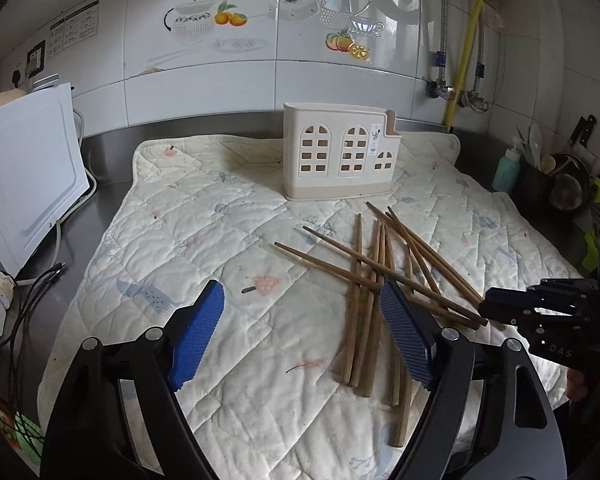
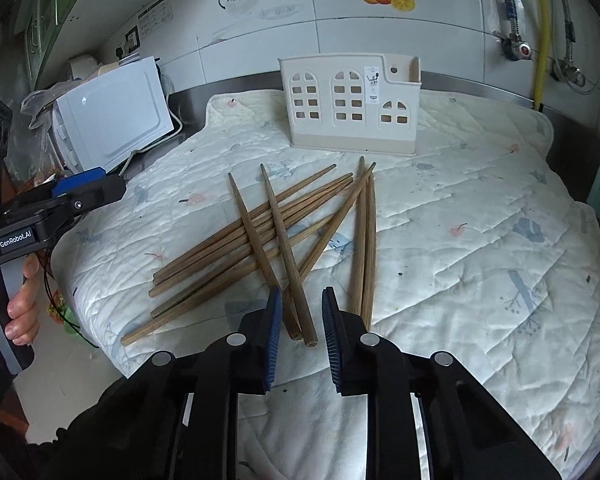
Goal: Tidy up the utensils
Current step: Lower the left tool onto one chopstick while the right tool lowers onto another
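Left claw (image 1: 302,328): jaws spread wide, empty, hovering over the near left edge of the chopstick pile.
Right claw (image 2: 300,320): jaws partly apart, gripping nothing; the butt ends of two chopsticks lie in the gap below.
Chopsticks (image 2: 260,236): about ten wooden sticks, loosely crossed on the quilted mat (image 2: 480,240), in front of the holder and apart from it.
Holder (image 2: 350,106): one cream house-shaped caddy, upright at the back of the mat, apparently empty.
Counter (image 1: 100,208): steel, carrying the mat.
Risk, grasp: closing on two crossed sticks would probably pinch them askew, so one may pivot or drop.
Risk, pile: lifting an upper stick may drag those beneath.
Risk, holder: a slanted insertion could tip the light caddy.
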`<move>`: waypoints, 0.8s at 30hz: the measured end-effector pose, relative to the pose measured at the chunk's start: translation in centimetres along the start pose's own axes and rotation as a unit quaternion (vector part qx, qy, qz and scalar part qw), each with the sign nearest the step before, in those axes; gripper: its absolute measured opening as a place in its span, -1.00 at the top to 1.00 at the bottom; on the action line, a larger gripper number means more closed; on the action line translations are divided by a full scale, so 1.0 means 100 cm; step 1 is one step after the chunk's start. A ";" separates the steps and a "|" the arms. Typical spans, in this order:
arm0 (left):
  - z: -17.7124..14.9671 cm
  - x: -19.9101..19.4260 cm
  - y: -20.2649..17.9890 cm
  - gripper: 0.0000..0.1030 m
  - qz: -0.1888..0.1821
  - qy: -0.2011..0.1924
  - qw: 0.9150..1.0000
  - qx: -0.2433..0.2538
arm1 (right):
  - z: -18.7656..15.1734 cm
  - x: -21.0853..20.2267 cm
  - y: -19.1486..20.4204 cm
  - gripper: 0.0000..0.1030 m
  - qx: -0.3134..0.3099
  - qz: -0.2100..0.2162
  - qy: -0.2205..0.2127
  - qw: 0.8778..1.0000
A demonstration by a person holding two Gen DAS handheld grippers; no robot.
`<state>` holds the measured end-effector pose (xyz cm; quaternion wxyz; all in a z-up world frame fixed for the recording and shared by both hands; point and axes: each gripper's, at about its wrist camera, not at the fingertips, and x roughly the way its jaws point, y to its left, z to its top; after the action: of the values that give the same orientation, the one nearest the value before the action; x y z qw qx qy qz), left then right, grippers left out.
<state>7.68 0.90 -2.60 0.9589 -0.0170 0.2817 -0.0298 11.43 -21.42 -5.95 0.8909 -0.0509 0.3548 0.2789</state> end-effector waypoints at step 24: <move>-0.015 0.024 -0.016 -0.54 -0.037 0.040 0.998 0.000 | 0.013 0.043 -0.015 0.78 -0.028 0.067 0.048 0.996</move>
<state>8.75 -0.84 -5.09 0.9449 -0.0266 0.3195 -0.0661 15.54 -20.38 -7.99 0.8507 -0.0654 0.3914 0.3448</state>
